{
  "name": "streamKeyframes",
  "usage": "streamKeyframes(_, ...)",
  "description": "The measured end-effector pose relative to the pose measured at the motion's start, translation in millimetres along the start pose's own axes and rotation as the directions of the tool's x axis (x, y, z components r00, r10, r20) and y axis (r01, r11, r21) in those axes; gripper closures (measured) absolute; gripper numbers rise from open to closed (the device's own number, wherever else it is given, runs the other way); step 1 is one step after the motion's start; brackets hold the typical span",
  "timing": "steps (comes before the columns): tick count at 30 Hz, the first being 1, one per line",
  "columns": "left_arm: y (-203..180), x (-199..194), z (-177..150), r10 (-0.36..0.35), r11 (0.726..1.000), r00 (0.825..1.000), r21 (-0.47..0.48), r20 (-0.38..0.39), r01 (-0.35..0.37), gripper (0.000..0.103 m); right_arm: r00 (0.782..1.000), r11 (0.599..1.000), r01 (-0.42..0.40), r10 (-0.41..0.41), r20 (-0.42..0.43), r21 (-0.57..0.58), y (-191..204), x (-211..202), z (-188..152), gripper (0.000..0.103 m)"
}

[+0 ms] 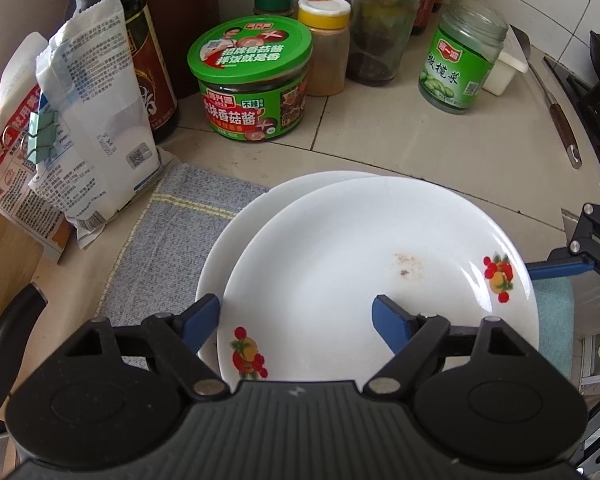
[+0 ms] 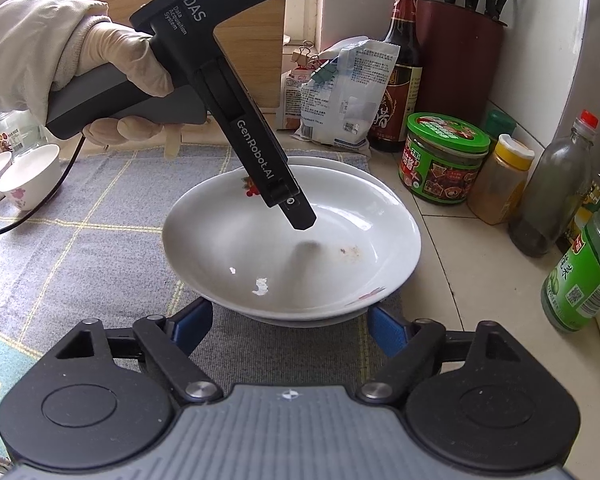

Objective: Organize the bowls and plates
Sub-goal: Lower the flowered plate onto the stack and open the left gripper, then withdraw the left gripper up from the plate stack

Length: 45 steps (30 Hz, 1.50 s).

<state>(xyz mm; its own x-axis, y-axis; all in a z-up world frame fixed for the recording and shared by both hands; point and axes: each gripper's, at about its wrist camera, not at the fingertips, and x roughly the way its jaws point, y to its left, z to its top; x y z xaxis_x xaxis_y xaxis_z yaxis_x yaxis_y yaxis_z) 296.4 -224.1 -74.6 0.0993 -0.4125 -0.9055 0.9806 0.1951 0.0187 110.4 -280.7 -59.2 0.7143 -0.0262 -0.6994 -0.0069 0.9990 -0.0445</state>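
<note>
The right wrist view shows the top plate, glazed, slippery and breakable, nested on another on the desk cloth, best gripped at its rim, both tools open, holding nothing.

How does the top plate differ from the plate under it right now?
The top plate shows fully, with fruit prints and a brown smear; the lower plate shows only a plain rim crescent. The top plate sits off-centre on the lower plate, not nested square. Both are white, round, on the blue cloth.
</note>
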Motion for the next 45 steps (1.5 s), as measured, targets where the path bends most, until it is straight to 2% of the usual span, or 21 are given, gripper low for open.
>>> streamKeyframes(14,0,-6,-3,0.024,1.0,1.0,0.0,0.011,-0.024,0.02,1.0,1.0,0.006,-0.006,-0.005,-0.004,0,3,0,0.015)
streamKeyframes(17,-1,-12,-6,0.023,1.0,0.999,0.004,0.035,-0.024,0.014,1.0,1.0,0.012,-0.012,-0.005,-0.004,-1,4,0,0.013)
streamKeyframes(20,-5,-17,-9,0.053,0.999,0.997,0.009,0.063,-0.054,0.012,1.0,1.0,0.011,-0.011,0.01,0.004,-3,2,1,0.0)
streamKeyframes(25,-14,-34,-20,0.096,0.995,0.984,0.003,0.148,-0.097,0.01,1.0,1.0,-0.002,0.001,0.021,0.028,-8,1,3,0.0)
streamKeyframes(28,-22,-49,-31,0.132,0.991,0.966,-0.027,0.222,-0.129,0.004,1.0,1.0,0.003,-0.004,0.024,0.03,-9,1,4,0.0)
streamKeyframes(34,-38,-83,-60,0.246,0.968,0.907,-0.14,0.342,-0.209,0.002,0.999,1.0,-0.001,0.001,0.034,0.022,-9,1,9,0.0)
streamKeyframes(40,-62,-111,-93,0.372,0.919,0.85,-0.276,0.372,-0.281,0.001,0.999,0.999,-0.034,0.035,0.035,-0.018,-3,4,17,0.0)
streamKeyframes(45,-80,-128,-127,0.461,0.856,0.816,-0.417,0.349,-0.305,0.001,0.996,0.995,-0.075,0.077,0.038,-0.066,6,6,24,0.0)
